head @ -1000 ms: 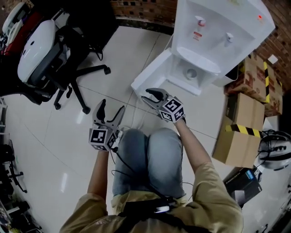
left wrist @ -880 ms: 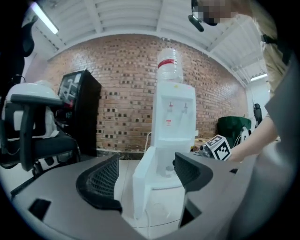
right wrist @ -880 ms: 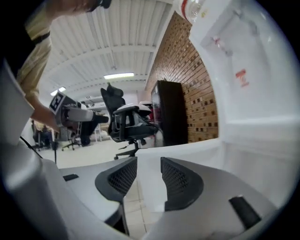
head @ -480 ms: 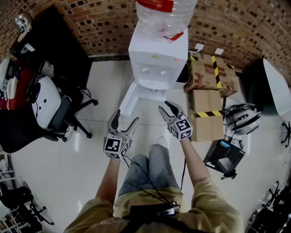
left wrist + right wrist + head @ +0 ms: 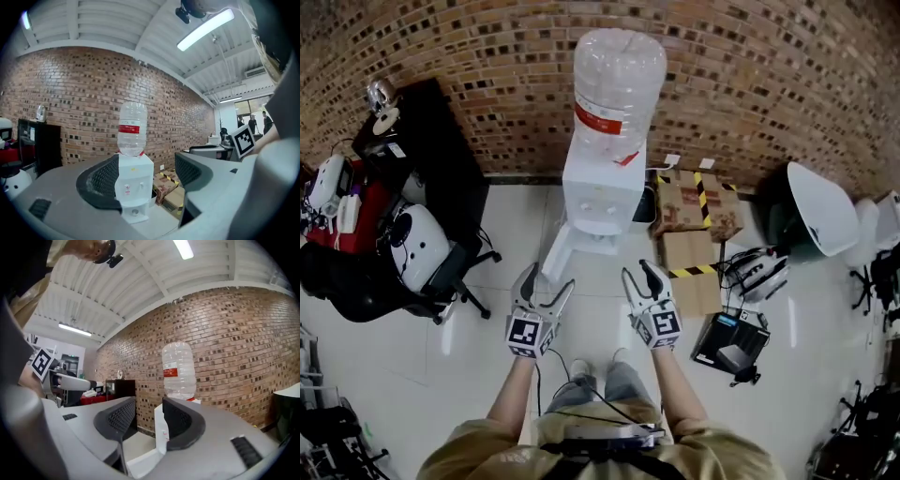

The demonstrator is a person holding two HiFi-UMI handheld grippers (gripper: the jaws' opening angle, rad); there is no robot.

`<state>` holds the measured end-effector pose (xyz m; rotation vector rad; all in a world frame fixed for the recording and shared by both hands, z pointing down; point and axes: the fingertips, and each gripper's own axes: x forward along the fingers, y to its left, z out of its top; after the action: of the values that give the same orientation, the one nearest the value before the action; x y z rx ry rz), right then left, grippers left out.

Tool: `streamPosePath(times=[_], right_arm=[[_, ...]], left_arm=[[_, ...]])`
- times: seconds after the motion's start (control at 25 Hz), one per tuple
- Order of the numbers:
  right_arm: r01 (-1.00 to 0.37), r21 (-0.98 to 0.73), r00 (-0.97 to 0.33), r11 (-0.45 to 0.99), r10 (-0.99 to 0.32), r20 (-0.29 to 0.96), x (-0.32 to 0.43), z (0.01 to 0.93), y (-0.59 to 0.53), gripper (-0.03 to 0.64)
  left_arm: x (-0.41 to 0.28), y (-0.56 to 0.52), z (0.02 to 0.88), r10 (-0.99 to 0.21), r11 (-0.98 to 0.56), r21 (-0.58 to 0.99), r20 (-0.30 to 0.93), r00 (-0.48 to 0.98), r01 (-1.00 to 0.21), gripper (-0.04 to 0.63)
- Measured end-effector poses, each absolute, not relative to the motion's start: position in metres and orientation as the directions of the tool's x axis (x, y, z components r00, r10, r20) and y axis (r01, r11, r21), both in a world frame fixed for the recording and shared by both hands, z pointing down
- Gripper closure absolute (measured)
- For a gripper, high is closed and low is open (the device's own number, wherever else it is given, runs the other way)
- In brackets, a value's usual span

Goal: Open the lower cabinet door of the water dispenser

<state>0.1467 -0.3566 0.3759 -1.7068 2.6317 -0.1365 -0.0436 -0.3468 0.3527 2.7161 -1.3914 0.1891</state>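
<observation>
The white water dispenser (image 5: 602,197) stands against the brick wall with a clear bottle (image 5: 617,89) on top. Its lower cabinet door (image 5: 560,249) hangs swung open at the front left. Both grippers are held up side by side in front of the person, well short of the dispenser and touching nothing. My left gripper (image 5: 547,284) is open and empty. My right gripper (image 5: 639,273) has a narrower gap, its jaws are opening, and nothing is between them. The left gripper view frames the dispenser (image 5: 134,187) between the jaws. The right gripper view shows the dispenser's edge (image 5: 160,430) and the open door (image 5: 140,466).
Cardboard boxes (image 5: 696,208) with yellow-black tape stand right of the dispenser. A black office chair (image 5: 441,267) and a black cabinet (image 5: 431,141) are at the left. A black box (image 5: 729,343) and cables lie on the white tiled floor at the right.
The person has stood up from a crouch. Both grippers rose and drew back from the dispenser, which now looks smaller and farther. The right jaws parted slightly.
</observation>
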Motion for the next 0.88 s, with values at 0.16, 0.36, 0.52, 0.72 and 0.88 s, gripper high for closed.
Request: streamPosePath(times=[0.16,0.36,0.52,0.72,0.88], right_arm=[[-0.912,-0.03,-0.409,0.409,-0.912,0.015,0.142,0.348,-0.332,0.208],[-0.911,-0.118,-0.396,0.395,-0.918,-0.02,0.151,0.328,-0.296,0.186],[-0.931,-0.112,-0.347,0.348,-0.938,-0.031,0.169,0.313,-0.282,0.196],[-0.937,-0.084,-0.333,0.338,-0.94,-0.066,0.191,0.3,-0.271,0.204],[-0.943,-0.061,-0.322,0.327,-0.944,-0.08,0.2,0.292,-0.263,0.207]], left_arm=[[-0.037,-0.333,0.326,-0.813,-0.573,0.006,0.121,0.57,-0.819,0.244],[-0.023,-0.304,0.316,-0.852,-0.518,-0.003,0.092,0.516,-0.855,0.244],[-0.017,-0.289,0.308,-0.876,-0.479,-0.007,0.071,0.478,-0.878,0.244],[-0.011,-0.279,0.305,-0.891,-0.452,-0.031,0.047,0.451,-0.891,0.244],[-0.004,-0.272,0.3,-0.89,-0.455,-0.041,0.04,0.454,-0.89,0.244]])
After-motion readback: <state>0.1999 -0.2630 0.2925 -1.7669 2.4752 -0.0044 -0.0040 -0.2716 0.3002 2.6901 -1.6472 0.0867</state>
